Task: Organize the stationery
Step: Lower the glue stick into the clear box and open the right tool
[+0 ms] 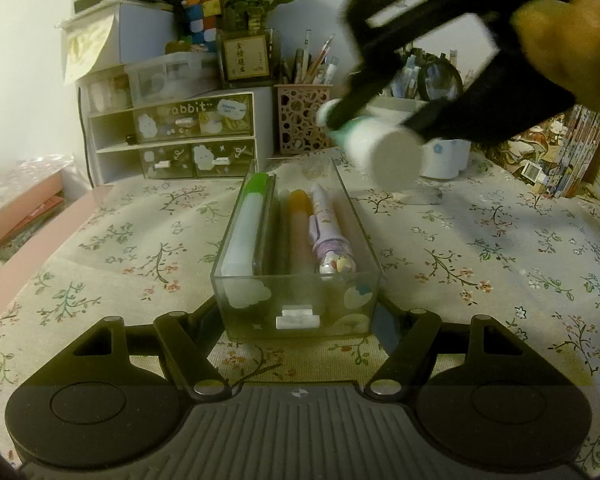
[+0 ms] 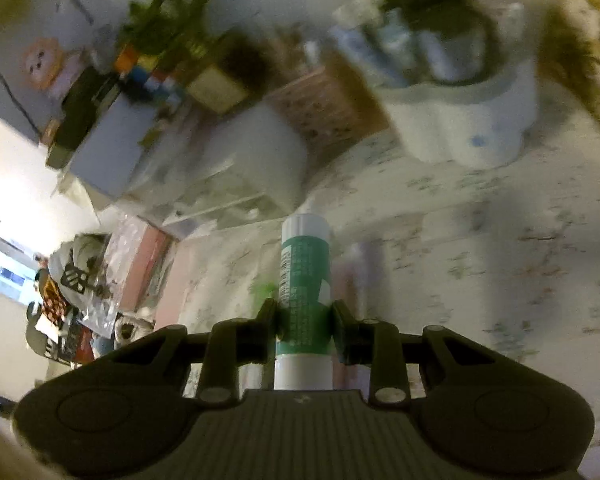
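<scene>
Aloft, glue stick [image 2: 305,280] clamped in right hand-held gripper [image 2: 305,322] — above clear tray [image 1: 296,312]

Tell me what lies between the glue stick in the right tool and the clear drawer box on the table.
Nothing: in the left wrist view the glue stick, held by the right tool, hangs in open air above the far end of the clear drawer box.

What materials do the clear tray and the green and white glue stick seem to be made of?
Clear tray: probably acrylic or glass, glossy; the pens show through its walls. Glue stick: likely smooth plastic tube with a printed green label, gripped by the right gripper.
</scene>
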